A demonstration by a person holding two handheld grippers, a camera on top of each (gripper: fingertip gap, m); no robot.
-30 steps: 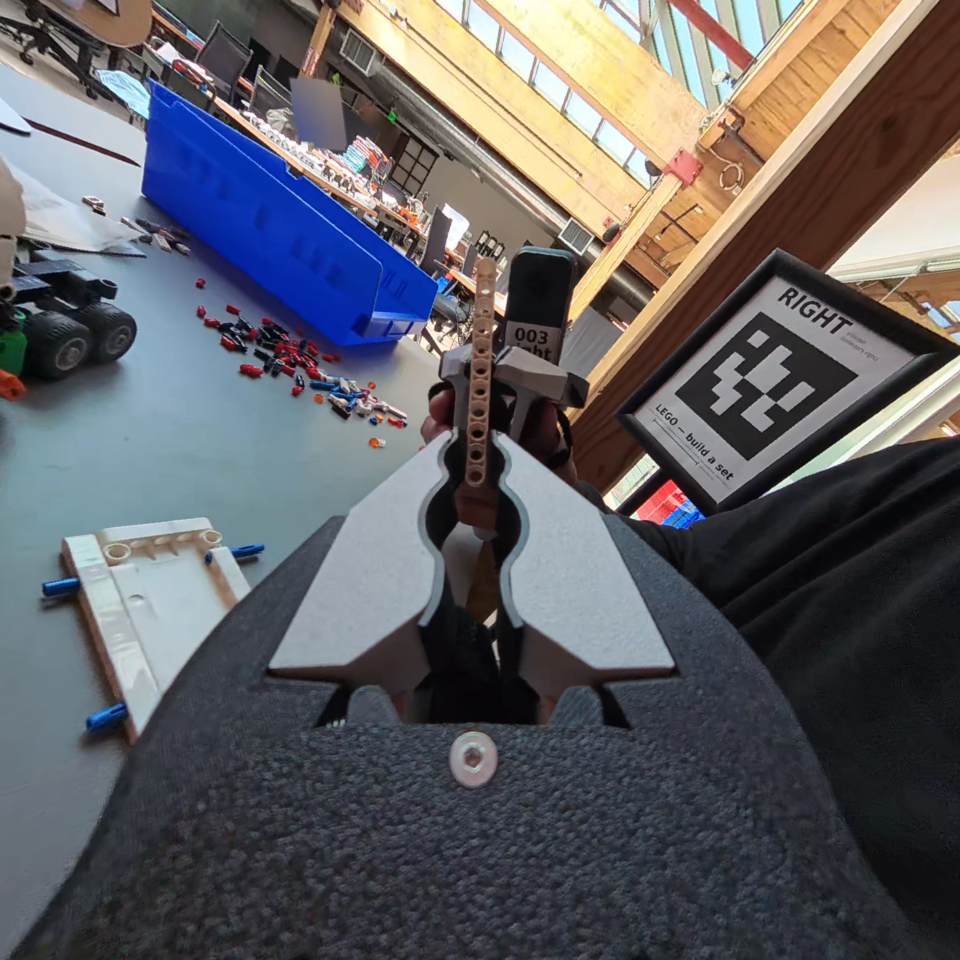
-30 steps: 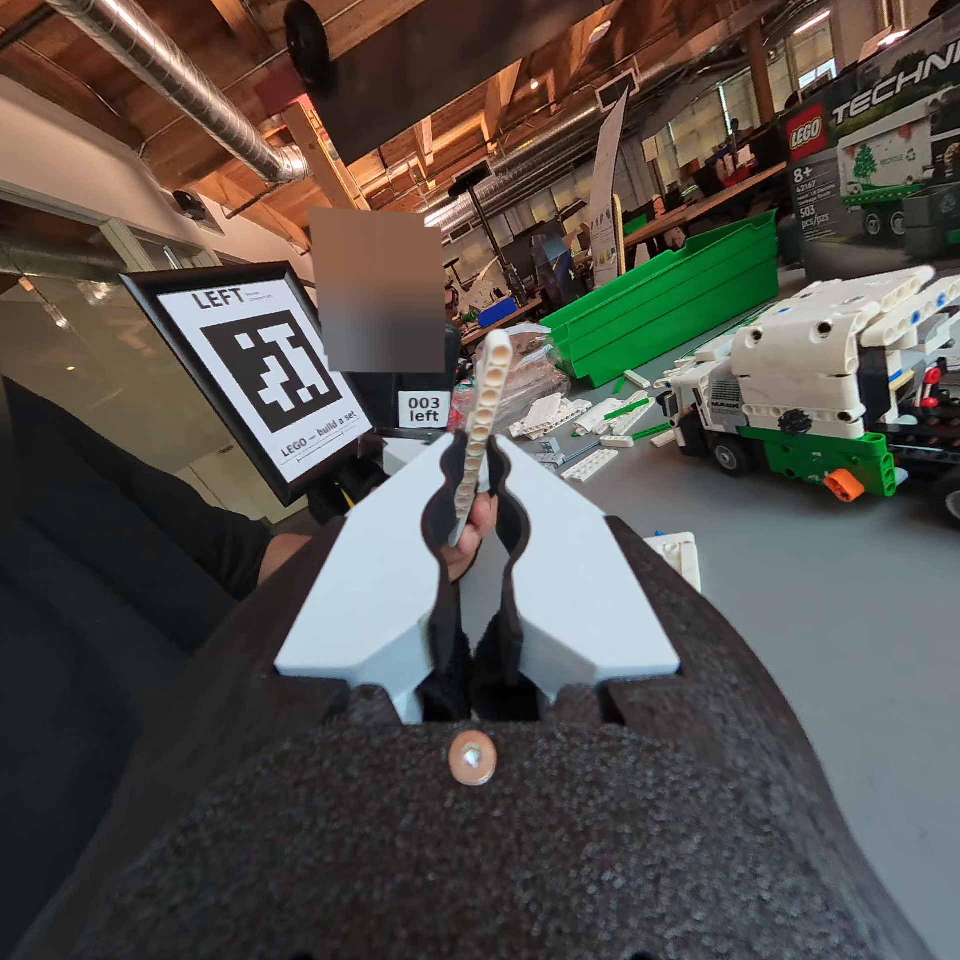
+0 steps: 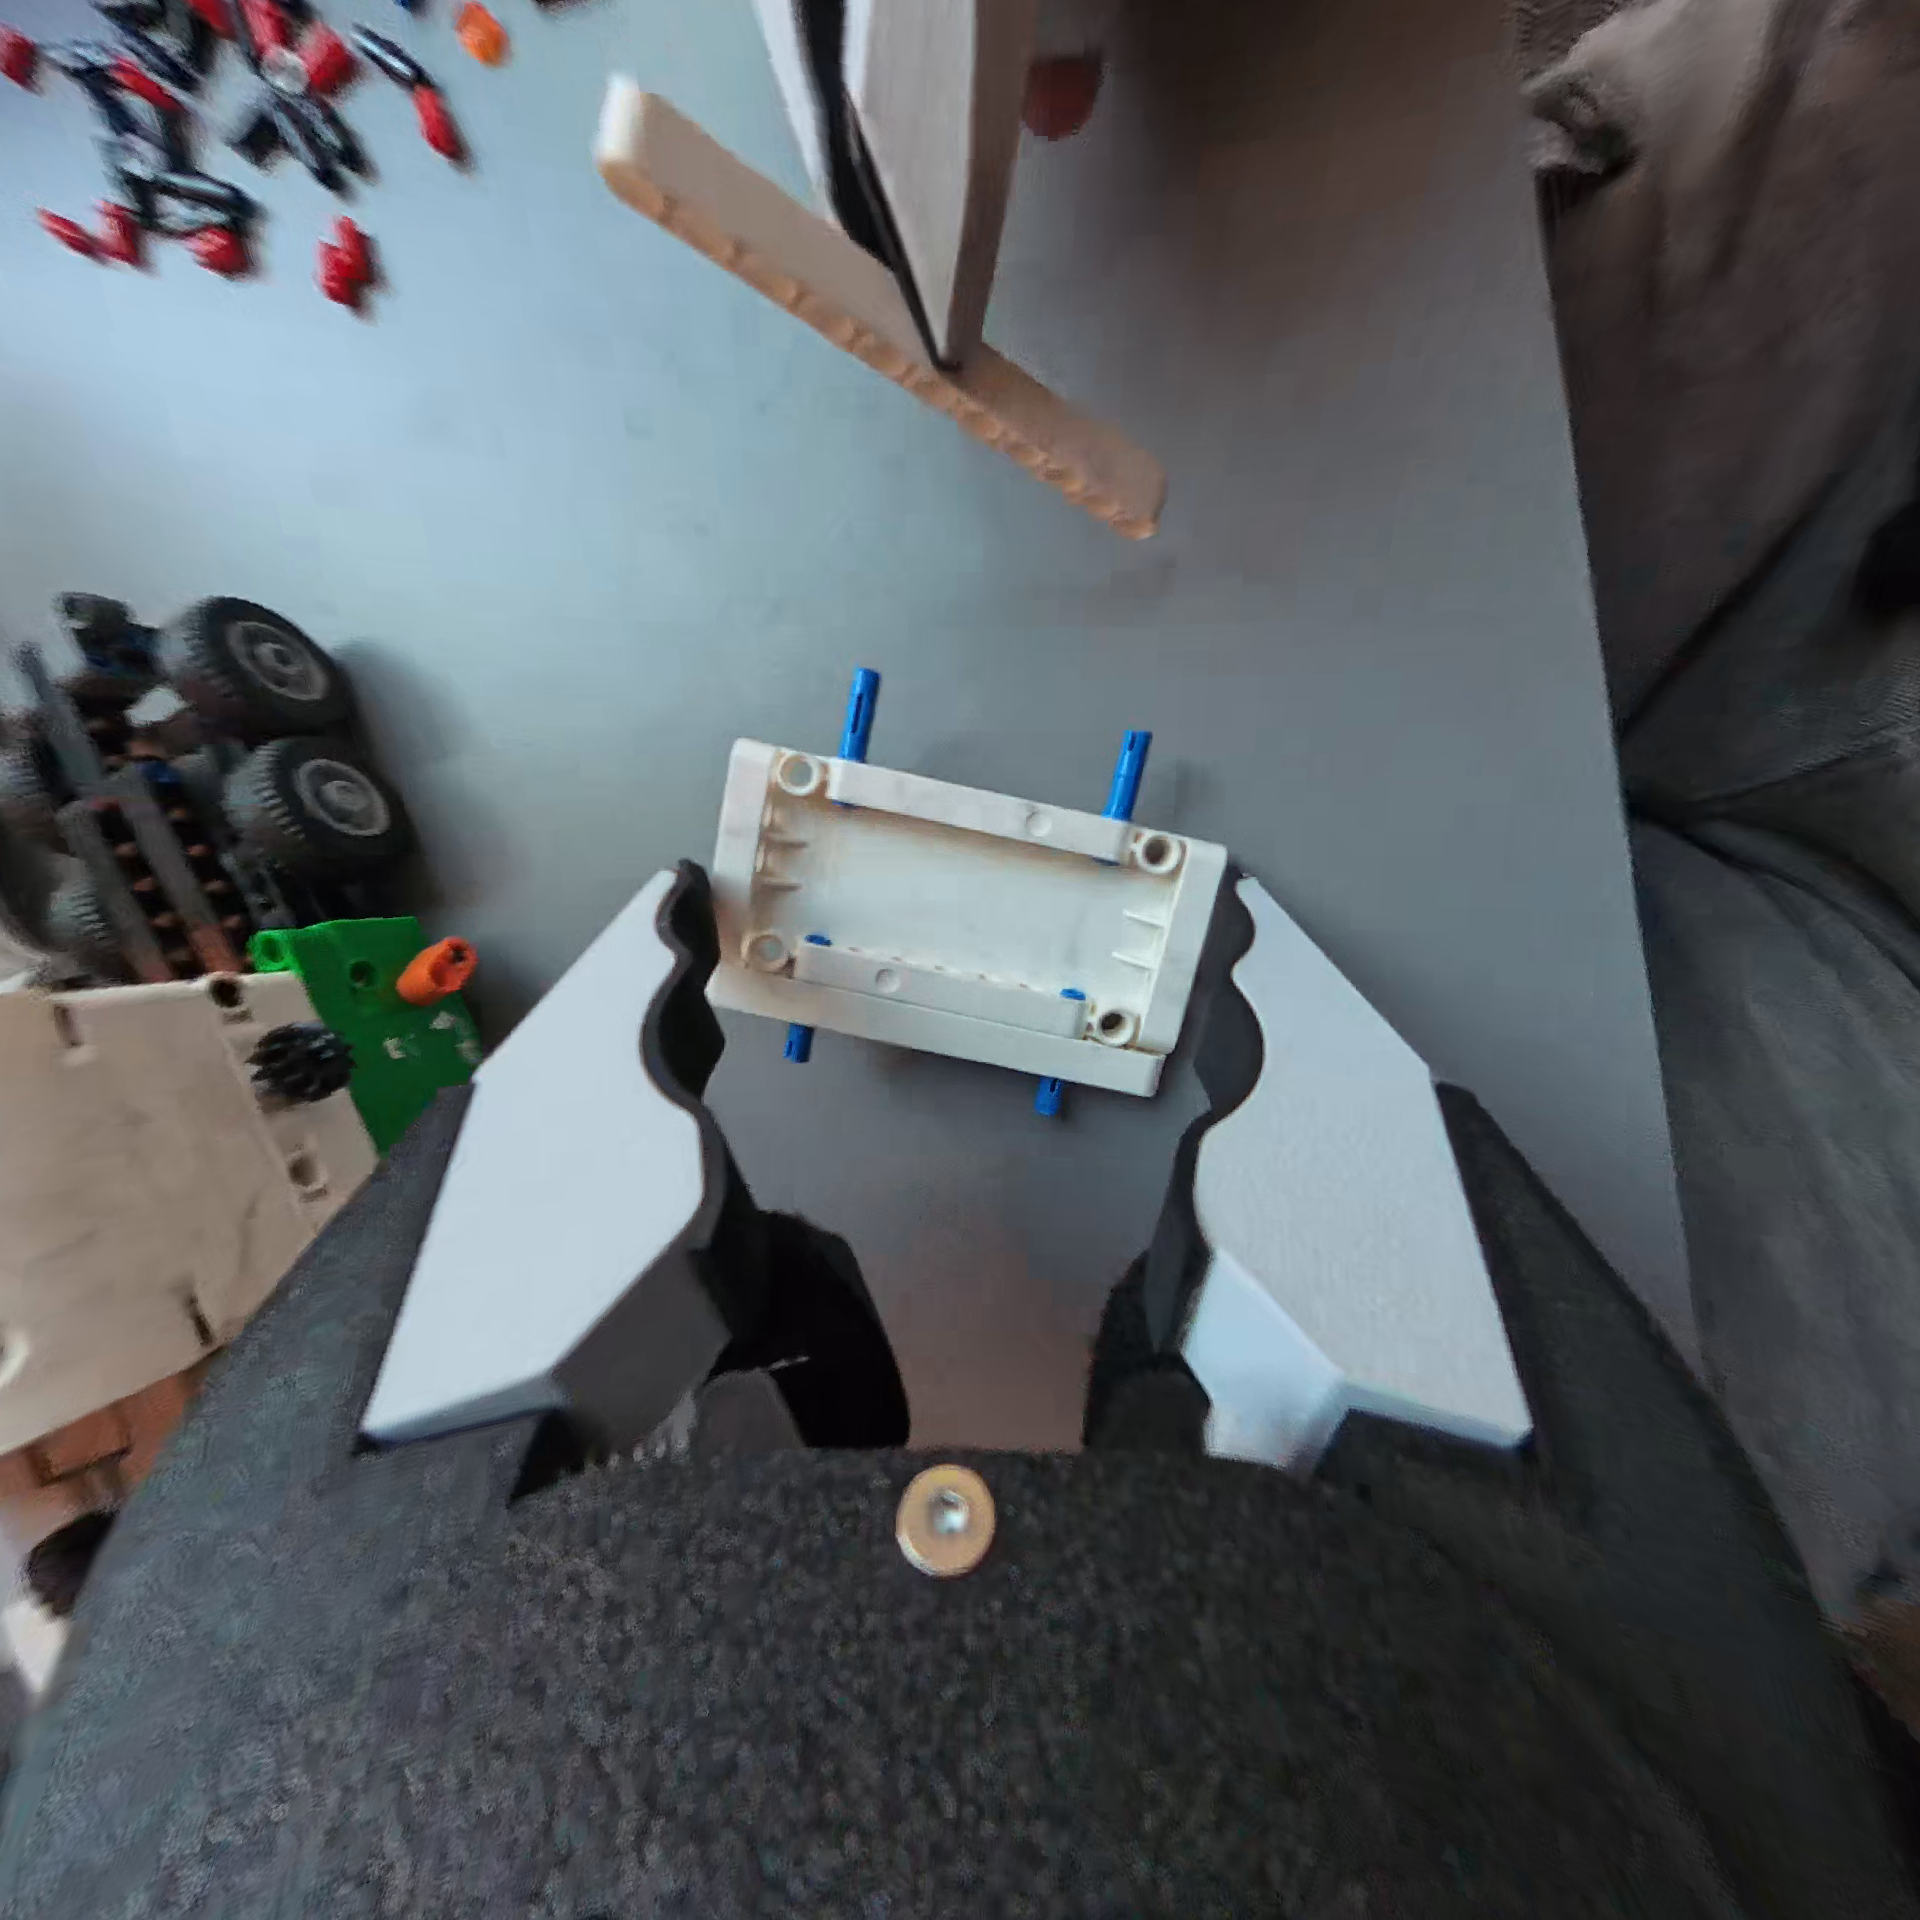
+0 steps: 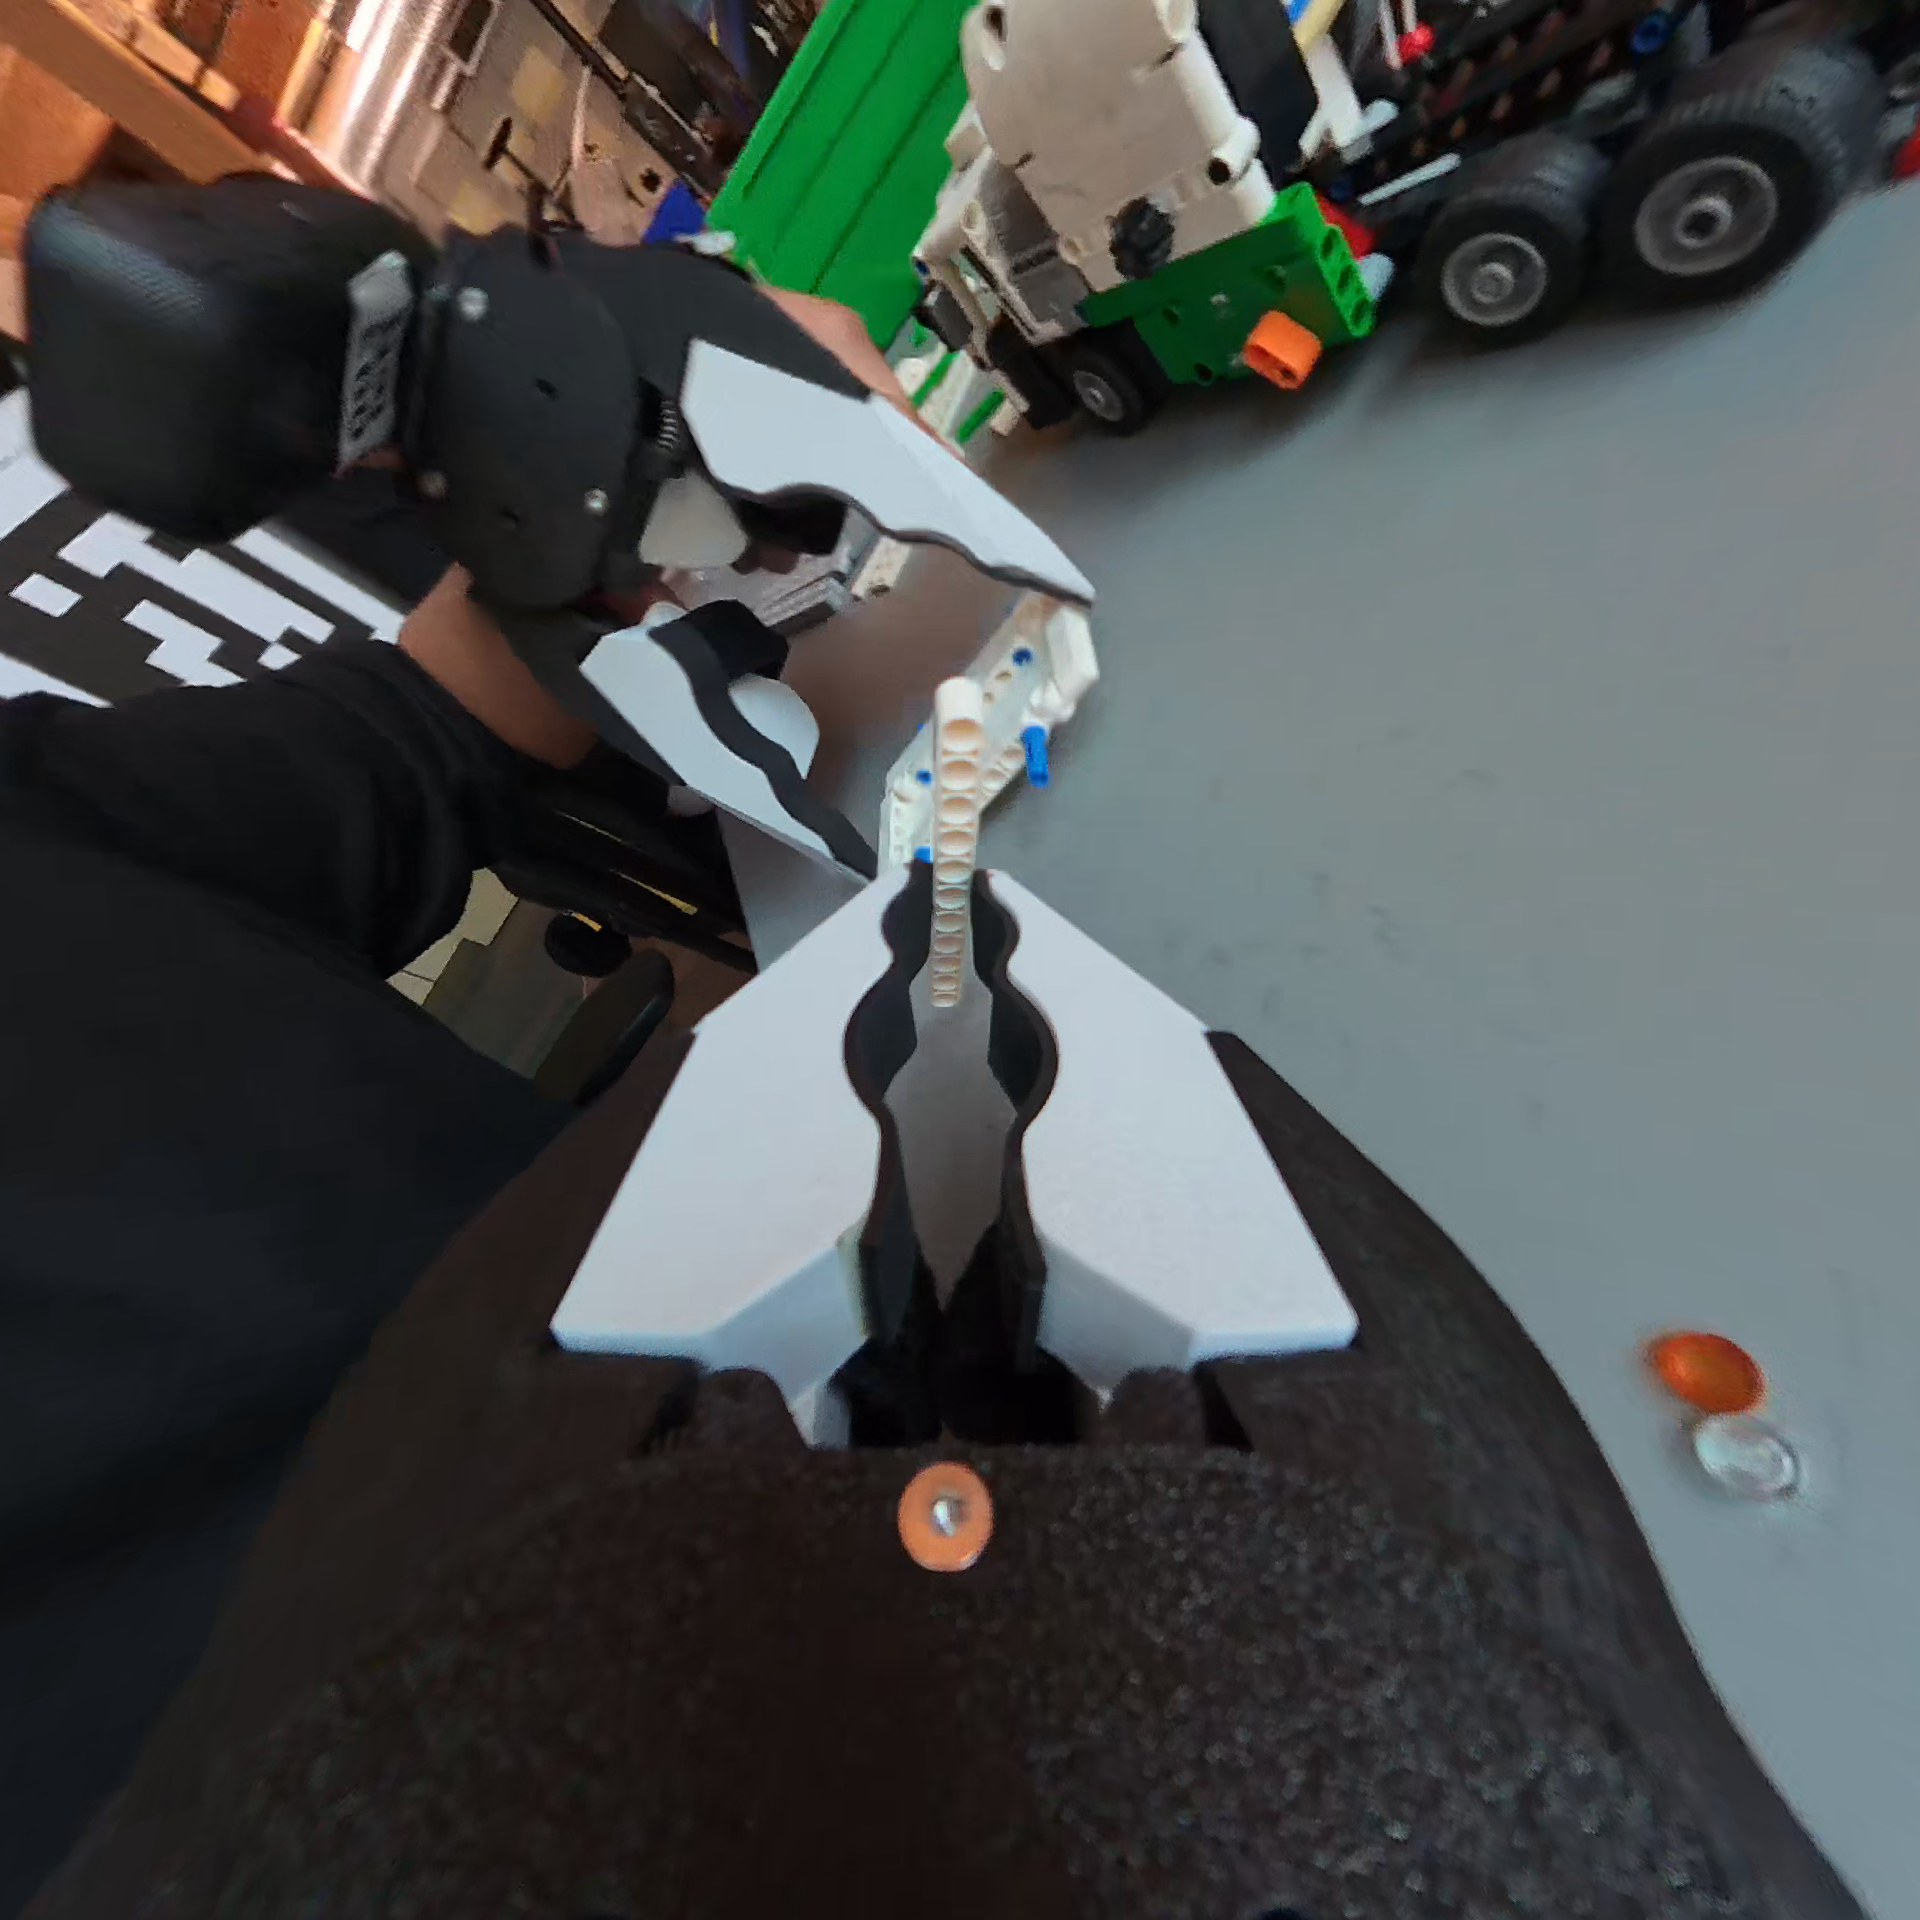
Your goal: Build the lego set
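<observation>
My left gripper (image 3: pixel 961 925) is spread around the white frame (image 3: pixel 961 914), seemingly touching it; my right gripper (image 4: pixel 948 883) pinches the beam (image 4: pixel 956 831).

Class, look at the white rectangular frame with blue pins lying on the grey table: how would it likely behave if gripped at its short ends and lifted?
The white frame looks like rigid moulded plastic, so it should probably stay stiff. It is hollow, so likely light. The open left hand-held gripper brackets its smooth short ends, so it might slip or twist; the blue pins could perhaps shift if bumped.
</observation>
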